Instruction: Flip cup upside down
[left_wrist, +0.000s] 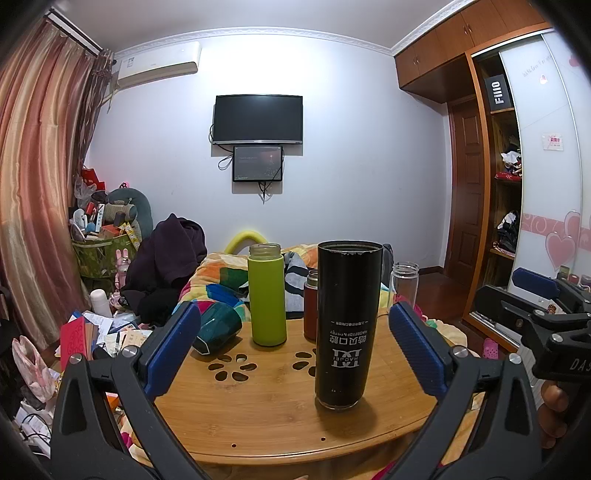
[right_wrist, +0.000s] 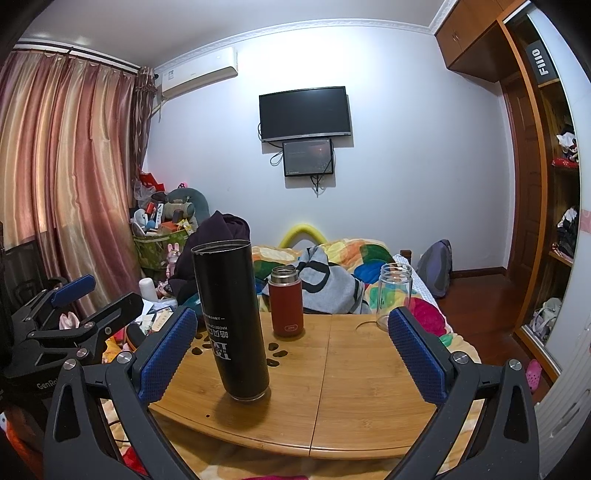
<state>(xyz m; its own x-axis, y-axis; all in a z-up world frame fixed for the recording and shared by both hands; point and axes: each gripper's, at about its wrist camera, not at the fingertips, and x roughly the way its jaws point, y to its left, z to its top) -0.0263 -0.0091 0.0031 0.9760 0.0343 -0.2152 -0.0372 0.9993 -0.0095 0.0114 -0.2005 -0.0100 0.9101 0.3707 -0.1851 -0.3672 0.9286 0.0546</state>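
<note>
A tall black cup with upside-down white lettering stands on the bamboo table, mouth end down; it also shows in the right wrist view. My left gripper is open and empty, its blue pads either side of the table's near half, short of the cup. My right gripper is open and empty, with the cup just right of its left pad. The right gripper also shows at the right edge of the left wrist view.
On the table stand a green bottle, a red flask and a clear glass jar; a dark teal cup lies on its side at the left. A bed with a colourful blanket lies behind; clutter fills the floor at left.
</note>
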